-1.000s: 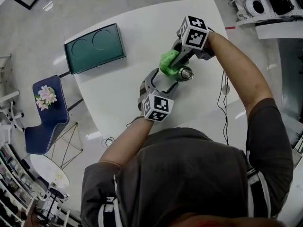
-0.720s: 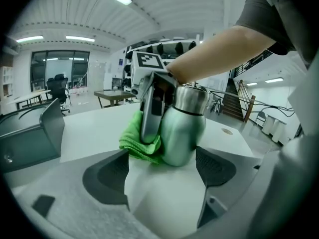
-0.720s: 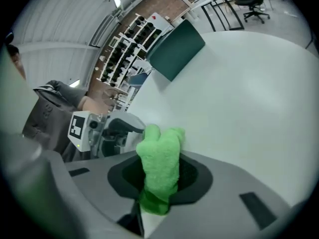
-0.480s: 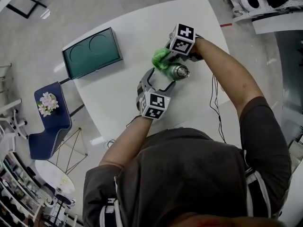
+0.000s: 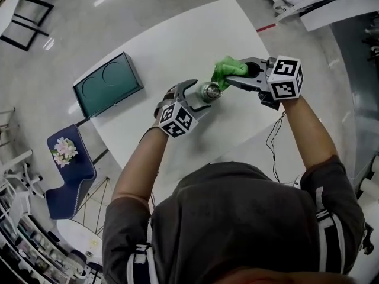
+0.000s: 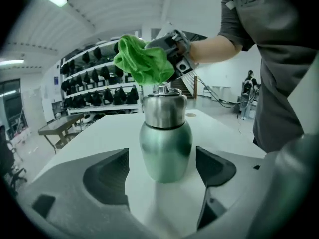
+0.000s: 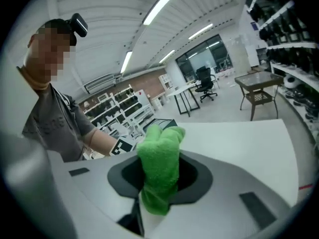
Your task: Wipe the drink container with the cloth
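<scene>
A steel drink flask [image 6: 165,133] with a greenish body stands upright on the white table [image 5: 177,46]. My left gripper [image 6: 162,169] is open, one jaw on each side of the flask's base with thin gaps. In the head view the flask [image 5: 208,91] is just past the left gripper [image 5: 194,94]. My right gripper [image 7: 159,180] is shut on a green cloth [image 7: 159,168]. It comes in from the right [image 5: 241,77] and holds the cloth [image 5: 228,70] by the flask's top. From the left gripper view the cloth [image 6: 143,61] hangs just above and behind the cap.
A dark green tray [image 5: 108,83] with two round recesses lies at the table's left end. On the floor to the left stands a blue chair [image 5: 71,179] with flowers on it. A black cable [image 5: 273,138] hangs off the table's near edge under my right arm.
My right gripper has swung from over the flask's left side round to its right, taking the cloth up to the flask's top. The left gripper has stayed at the flask.
</scene>
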`<move>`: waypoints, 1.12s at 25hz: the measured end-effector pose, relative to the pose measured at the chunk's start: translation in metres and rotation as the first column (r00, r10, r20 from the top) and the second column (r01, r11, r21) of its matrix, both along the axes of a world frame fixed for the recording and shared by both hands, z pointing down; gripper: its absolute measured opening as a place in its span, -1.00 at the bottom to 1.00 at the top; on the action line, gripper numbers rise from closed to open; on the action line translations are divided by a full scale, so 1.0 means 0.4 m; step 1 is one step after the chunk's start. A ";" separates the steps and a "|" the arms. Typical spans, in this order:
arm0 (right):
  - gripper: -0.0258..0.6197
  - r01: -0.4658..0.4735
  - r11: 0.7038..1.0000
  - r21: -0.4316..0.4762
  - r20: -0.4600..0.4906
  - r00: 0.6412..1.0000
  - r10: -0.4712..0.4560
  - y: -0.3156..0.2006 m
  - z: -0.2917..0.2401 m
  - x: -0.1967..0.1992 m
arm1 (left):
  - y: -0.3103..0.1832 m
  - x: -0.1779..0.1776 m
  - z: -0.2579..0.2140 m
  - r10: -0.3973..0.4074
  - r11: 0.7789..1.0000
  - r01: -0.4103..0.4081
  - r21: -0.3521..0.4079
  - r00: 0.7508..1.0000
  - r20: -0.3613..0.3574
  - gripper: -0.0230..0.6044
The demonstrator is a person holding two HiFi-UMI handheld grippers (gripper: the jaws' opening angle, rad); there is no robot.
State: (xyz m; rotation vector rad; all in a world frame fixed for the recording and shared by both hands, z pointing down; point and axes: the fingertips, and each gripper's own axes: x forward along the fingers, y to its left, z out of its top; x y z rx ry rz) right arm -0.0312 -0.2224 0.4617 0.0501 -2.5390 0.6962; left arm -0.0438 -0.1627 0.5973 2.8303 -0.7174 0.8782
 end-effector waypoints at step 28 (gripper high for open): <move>-0.65 0.303 0.755 0.582 -0.345 0.932 -0.108 0.187 0.076 -0.071 | 0.000 0.040 0.031 0.114 0.992 -0.114 -0.052 0.993 0.006 0.14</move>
